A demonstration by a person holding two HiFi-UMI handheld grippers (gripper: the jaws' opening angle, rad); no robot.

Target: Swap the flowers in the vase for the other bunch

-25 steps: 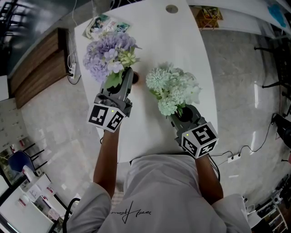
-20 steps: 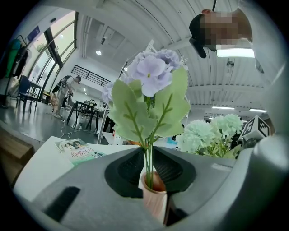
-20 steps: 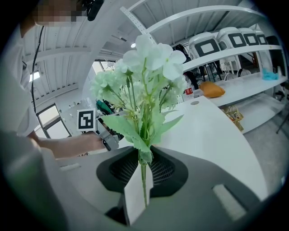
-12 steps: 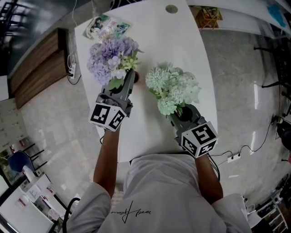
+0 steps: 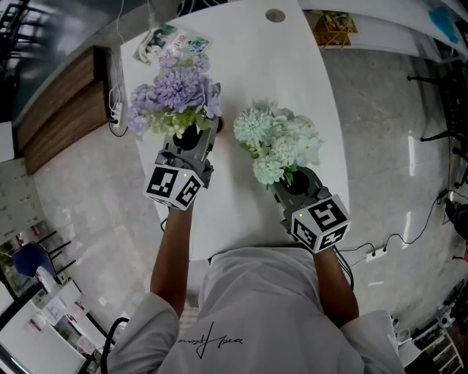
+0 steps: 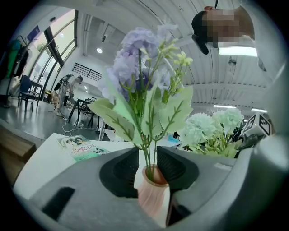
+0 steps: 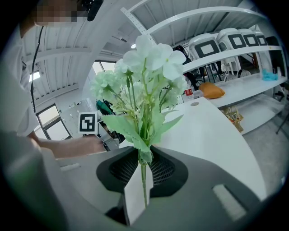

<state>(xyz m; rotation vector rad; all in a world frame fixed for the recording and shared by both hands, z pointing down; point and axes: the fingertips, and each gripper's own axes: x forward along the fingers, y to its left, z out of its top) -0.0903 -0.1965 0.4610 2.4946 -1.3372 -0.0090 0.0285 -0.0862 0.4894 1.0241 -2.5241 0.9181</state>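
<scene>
My left gripper [image 6: 147, 157] has just been opening its jaws. They now stand wide on either side of the stems of the purple bunch [image 6: 140, 58] without pressing them. That bunch stands upright in the pink vase [image 6: 153, 198], whose mouth sits just below and between my pads. My right gripper [image 7: 144, 164] is clamped on the thin stems of the pale green bunch [image 7: 146, 67] and holds it upright off the table, near the vase but apart from it. I count two grippers, two bunches, one vase and one printed leaflet [image 5: 172, 40], which lies flat at the far end. All of this is over a white table [image 5: 292, 66] with a round grommet hole [image 5: 276, 14] near its far edge. The table stands on a glossy grey stone floor [image 5: 380, 131].
</scene>
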